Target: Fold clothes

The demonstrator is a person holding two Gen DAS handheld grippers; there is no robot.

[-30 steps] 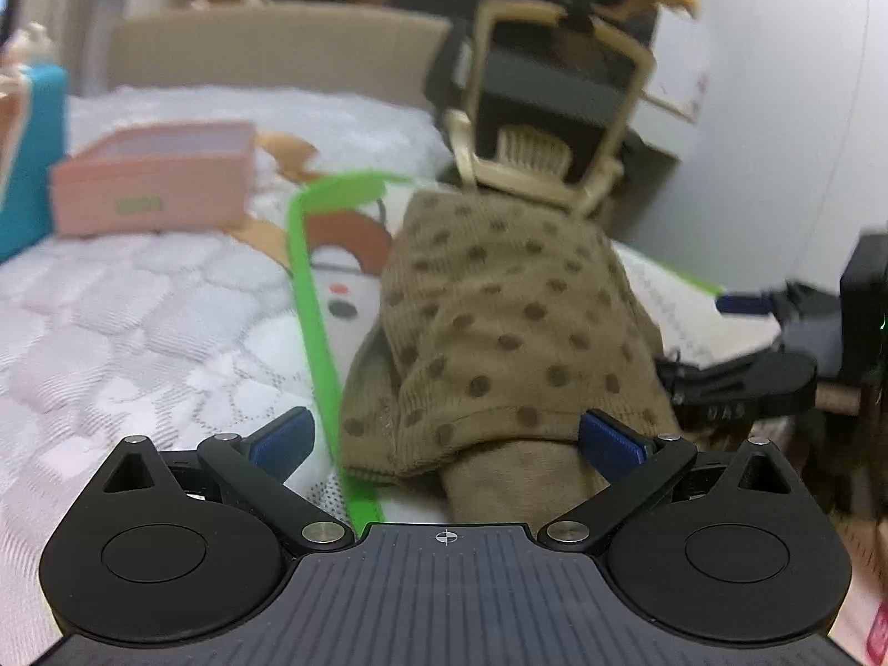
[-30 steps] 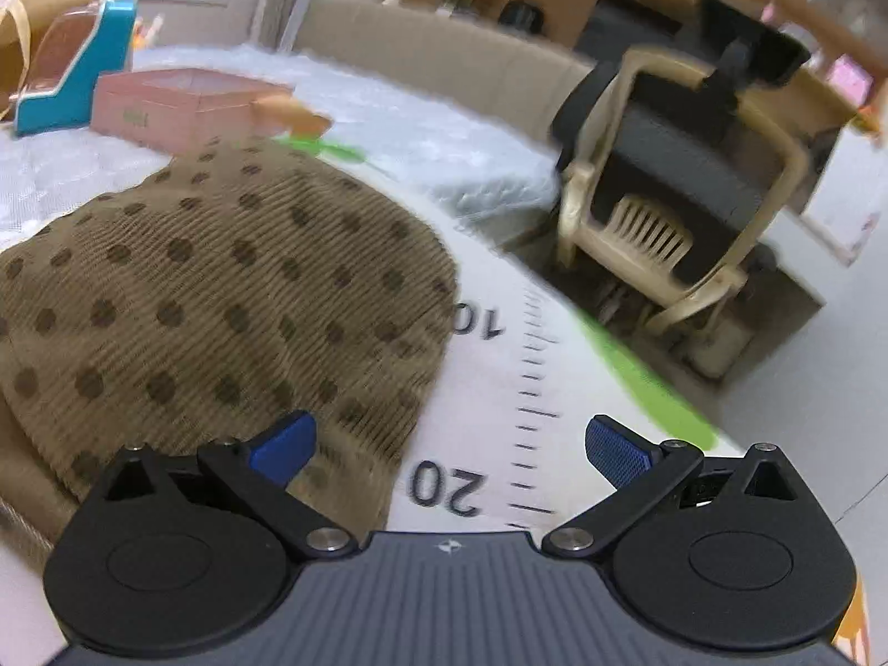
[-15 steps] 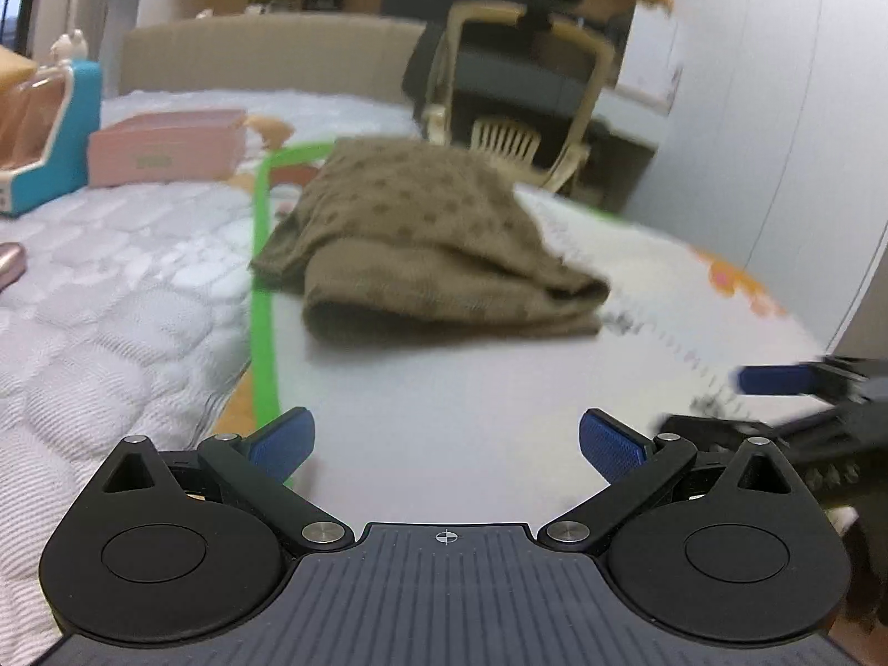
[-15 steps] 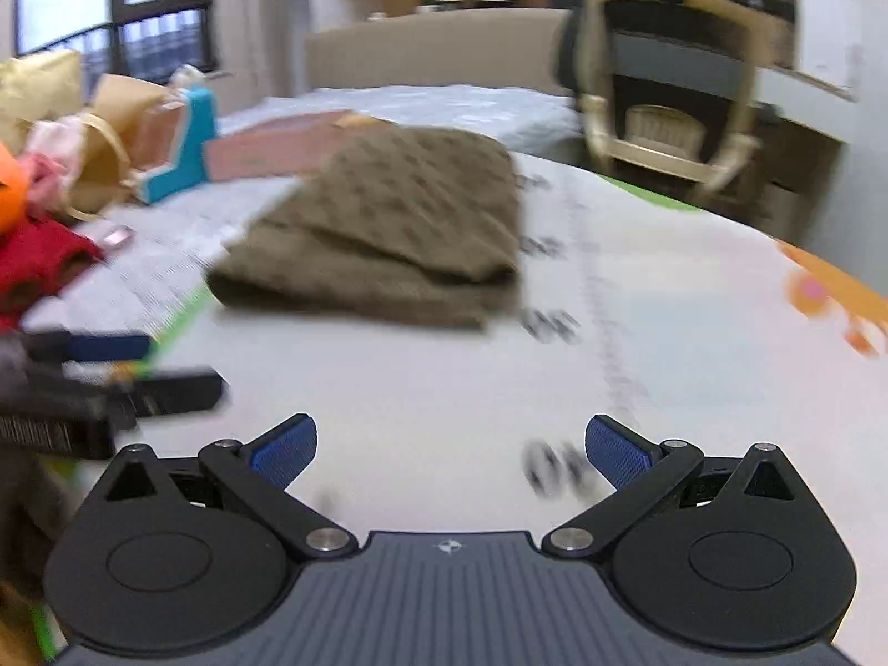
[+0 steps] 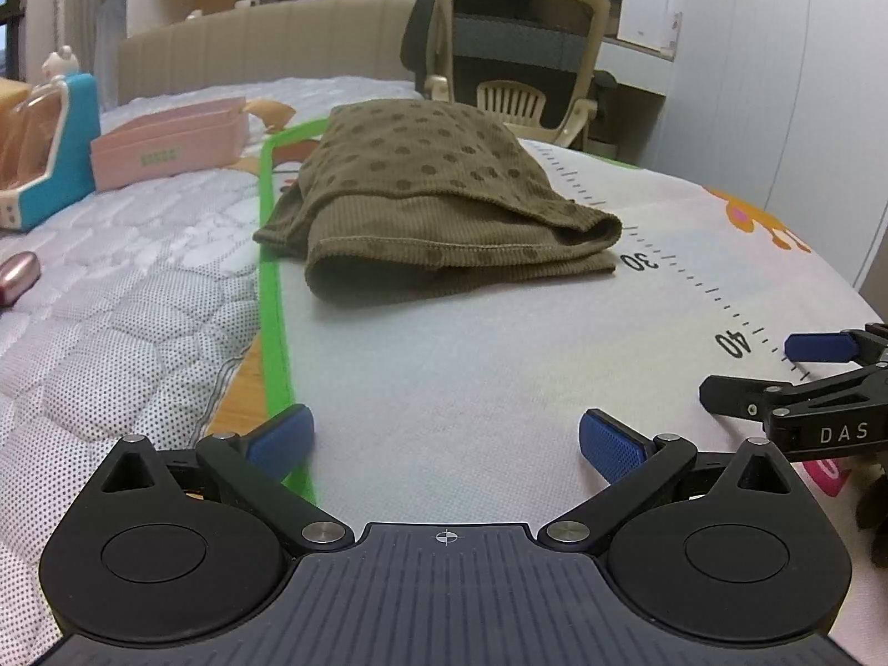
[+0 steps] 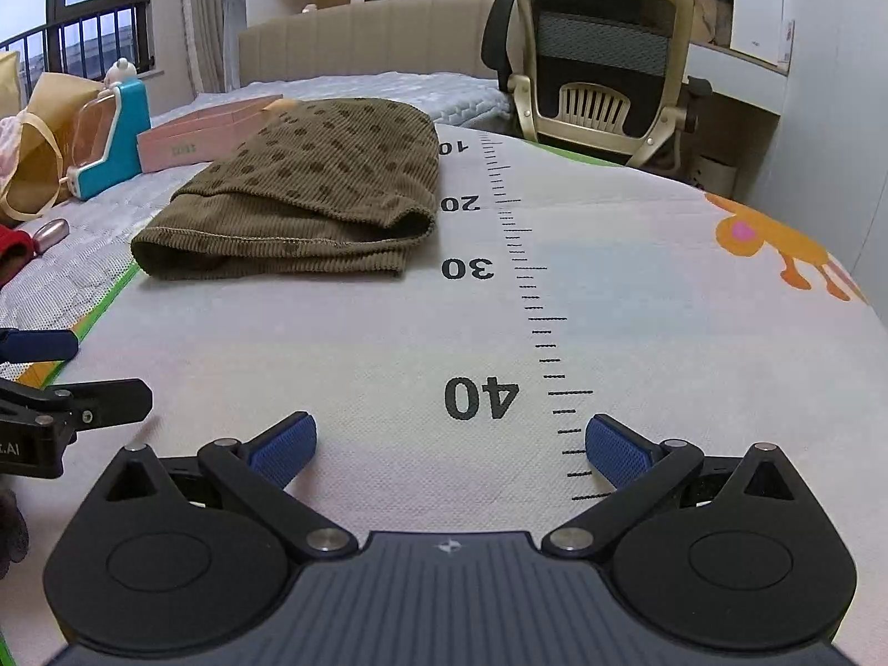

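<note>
Left gripper [image 5: 444, 438] and right gripper [image 6: 449, 444] fingers spread wide, holding nothing; folded garment [image 5: 433, 205] at 12 o'clock, its far edge hidden.

Plenty of bare mat [image 6: 388, 333] in front of both grippers, nothing on it up to the folded brown garment [image 6: 311, 205]. Pink box [image 5: 166, 147] and blue toy [image 5: 50, 155] crowd the bed's left side.

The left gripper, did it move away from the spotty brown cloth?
Yes. The left gripper backed off; the brown cloth now lies far ahead on the mat.
</note>
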